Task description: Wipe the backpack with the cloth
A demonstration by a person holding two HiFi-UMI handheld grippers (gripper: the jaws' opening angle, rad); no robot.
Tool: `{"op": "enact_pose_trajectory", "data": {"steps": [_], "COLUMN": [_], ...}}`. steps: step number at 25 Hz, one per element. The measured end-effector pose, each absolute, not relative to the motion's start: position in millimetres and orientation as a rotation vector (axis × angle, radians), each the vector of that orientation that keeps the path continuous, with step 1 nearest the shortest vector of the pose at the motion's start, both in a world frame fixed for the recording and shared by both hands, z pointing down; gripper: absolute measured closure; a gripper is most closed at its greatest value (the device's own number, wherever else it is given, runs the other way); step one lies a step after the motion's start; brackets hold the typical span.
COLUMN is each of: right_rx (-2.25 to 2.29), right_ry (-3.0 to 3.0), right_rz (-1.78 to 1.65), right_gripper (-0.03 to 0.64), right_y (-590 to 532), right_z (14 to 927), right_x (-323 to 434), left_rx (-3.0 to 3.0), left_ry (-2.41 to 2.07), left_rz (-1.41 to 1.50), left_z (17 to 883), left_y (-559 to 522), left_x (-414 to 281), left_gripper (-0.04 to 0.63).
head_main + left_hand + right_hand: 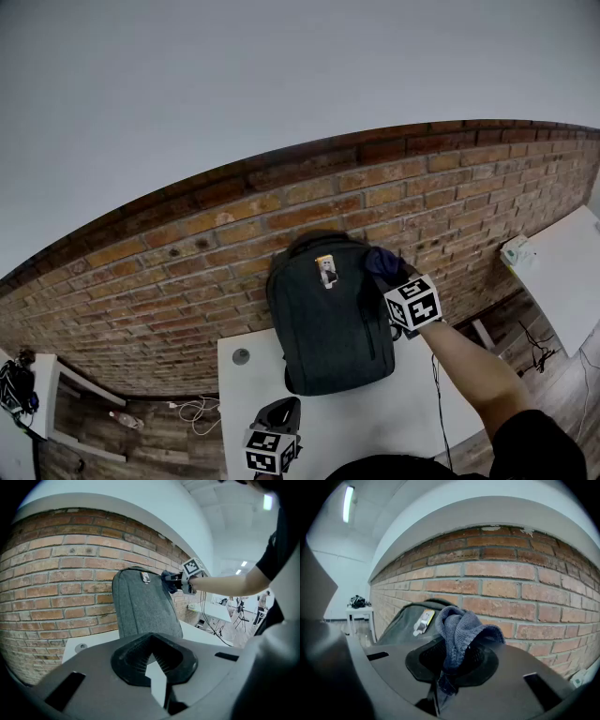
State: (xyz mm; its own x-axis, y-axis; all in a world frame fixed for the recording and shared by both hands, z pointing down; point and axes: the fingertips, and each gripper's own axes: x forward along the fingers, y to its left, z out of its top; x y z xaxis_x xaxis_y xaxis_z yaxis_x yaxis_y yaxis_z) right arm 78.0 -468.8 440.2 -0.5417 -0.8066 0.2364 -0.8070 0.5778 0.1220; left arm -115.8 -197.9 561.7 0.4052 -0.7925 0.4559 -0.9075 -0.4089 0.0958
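My right tongs [443, 677] are clamped on the cloth [458, 629], by the top right corner of the backpack [328, 323]; it stands on the counter [375, 436] against the wall [187, 262]; left tongs [157, 677] sit near me, barely apart, empty; wiping sideways with nothing bracing it could topple it.
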Motion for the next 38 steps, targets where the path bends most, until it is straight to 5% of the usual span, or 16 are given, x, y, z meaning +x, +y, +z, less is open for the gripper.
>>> {"op": "enact_pose_trajectory", "data": {"steps": [15,38], "right_rx": [1.201,0.924], "right_ry": [-2.511,-2.565], "right_rz": [-0.176,0.297], "right_gripper": [0.569,0.569], "right_y": [-479.6,-409.2], "right_z": [433.0,529.5], "right_x": [35.0,55.7], "left_rx": [2.297,2.328], "left_ry": [-1.534,-1.471], "left_rz": [0.466,0.501], "left_z": [562.5,567.6], "left_y": [-193.1,-194.4], "left_x": [-133.0,-116.1], "left_gripper": [0.614,0.614]}}
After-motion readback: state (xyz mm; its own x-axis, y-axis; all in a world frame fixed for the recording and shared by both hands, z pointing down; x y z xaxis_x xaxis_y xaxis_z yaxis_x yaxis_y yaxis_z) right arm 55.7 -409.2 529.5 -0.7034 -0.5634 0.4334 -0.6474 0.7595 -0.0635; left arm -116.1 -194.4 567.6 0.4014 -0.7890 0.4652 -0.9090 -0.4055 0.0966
